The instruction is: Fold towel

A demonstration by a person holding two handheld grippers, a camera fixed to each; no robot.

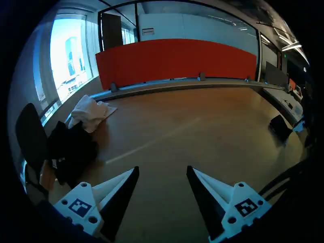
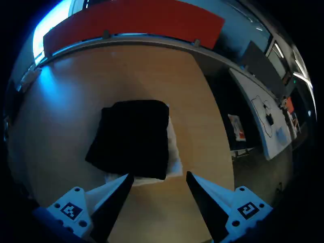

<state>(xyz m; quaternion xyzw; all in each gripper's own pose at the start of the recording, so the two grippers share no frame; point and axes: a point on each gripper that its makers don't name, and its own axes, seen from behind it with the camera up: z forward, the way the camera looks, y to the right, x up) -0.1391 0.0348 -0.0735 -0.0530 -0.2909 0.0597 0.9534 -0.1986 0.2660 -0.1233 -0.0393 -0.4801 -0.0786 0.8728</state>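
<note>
Broadly, the wooden counter (image 1: 194, 121) spreads wide, with a red screen (image 1: 178, 60) along its far edge at 12 o'clock. In the right gripper view a folded black towel (image 2: 129, 137) lies on a white towel (image 2: 175, 158), just ahead of the right tool (image 2: 159, 174) at 11 o'clock, long axis running 12 to 6. From the left tool (image 1: 162, 167), a crumpled white cloth (image 1: 89, 111) and a dark heap (image 1: 71, 152) sit well off at 10 o'clock, beside a chair (image 1: 30, 137). Both tools gape wide, holding nothing. Nothing blocks either; the right looks nearer the stack.

Table (image 1: 194, 121) open ahead; dark heap (image 1: 73, 150), perhaps towels, left
</note>
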